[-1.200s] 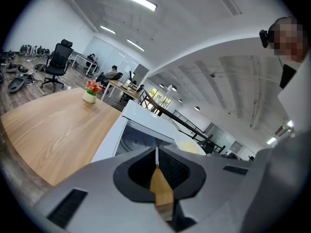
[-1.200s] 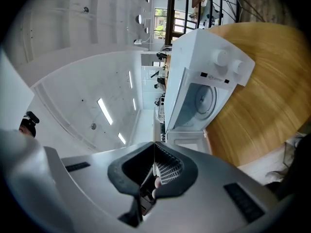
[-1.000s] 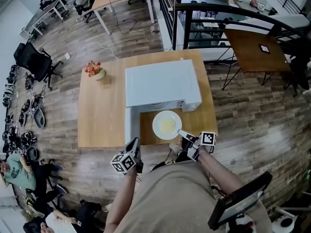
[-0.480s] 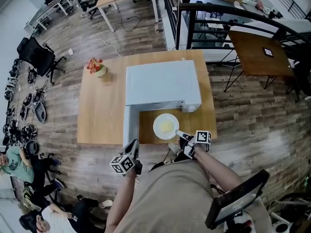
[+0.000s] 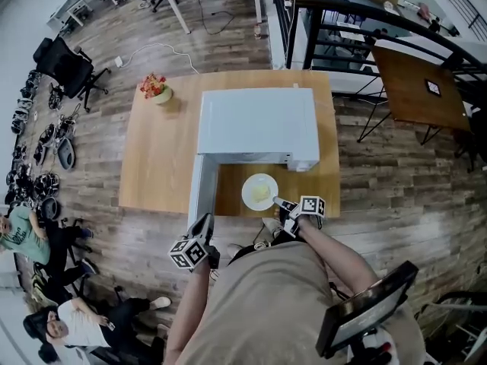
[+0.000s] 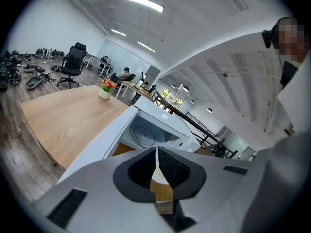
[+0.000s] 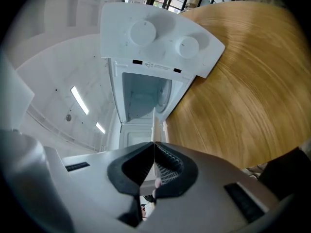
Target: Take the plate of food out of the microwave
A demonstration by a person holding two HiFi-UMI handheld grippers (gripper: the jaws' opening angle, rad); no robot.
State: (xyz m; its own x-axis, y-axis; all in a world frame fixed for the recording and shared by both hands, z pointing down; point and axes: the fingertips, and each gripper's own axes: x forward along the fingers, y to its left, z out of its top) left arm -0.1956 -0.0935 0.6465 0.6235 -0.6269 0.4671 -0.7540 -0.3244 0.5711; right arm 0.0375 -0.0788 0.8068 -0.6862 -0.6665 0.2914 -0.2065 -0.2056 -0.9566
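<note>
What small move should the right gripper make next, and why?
Probably ease the plate down onto the table, then open the jaws. The right gripper is shut on the plate's rim. The plate is already outside the microwave, above bare table, and I cannot tell whether it rests there.

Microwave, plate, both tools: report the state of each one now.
microwave: door open, cavity empty
plate of food: out of the microwave, over the table in front of it, held by its rim
right tool: shut on the plate of food
left tool: shut, empty
</note>
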